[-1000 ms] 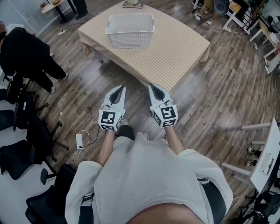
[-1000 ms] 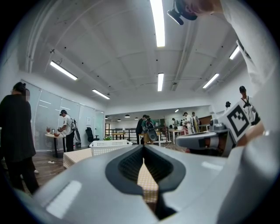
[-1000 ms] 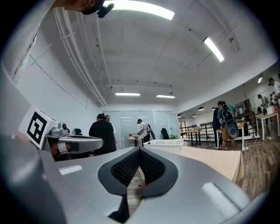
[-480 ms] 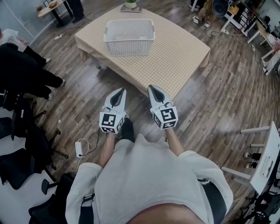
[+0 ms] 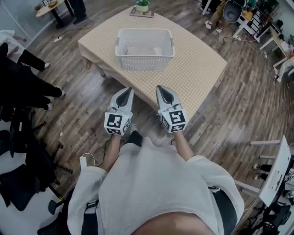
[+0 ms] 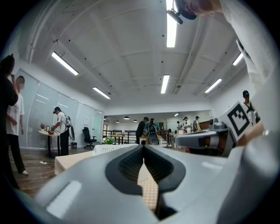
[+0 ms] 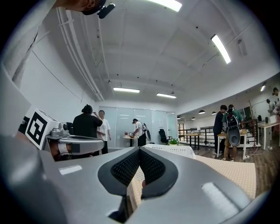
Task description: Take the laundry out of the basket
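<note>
In the head view, a white basket (image 5: 144, 49) is seen near the middle of a surface (image 5: 197, 69) covered with a checked cloth. A small plant (image 5: 142, 5) stands at the far edge. Whether laundry lies inside the basket cannot be told from here; only a pale interior is shown. The left gripper (image 5: 127, 90) and the right gripper (image 5: 161, 88) are held side by side over the floor (image 5: 87, 110), just short of the near edge and well apart from the basket. Both are pointed toward it.

In the left gripper view, the jaws are seen pressed together at the tip, with nothing between them. The basket (image 6: 109, 148) is glimpsed low beyond them on the cloth, and the right gripper shows at the right.

In the right gripper view, the jaws are likewise pressed together and nothing is pinched. The rim of the basket (image 7: 173, 150) is seen just past the tip.

The step in hand is judged to be the approach: nothing has been taken out yet. For the next move, the grippers would have to be carried over the near edge to the basket, the jaws spread above its rim, and a piece of laundry found inside and pinched.
</note>
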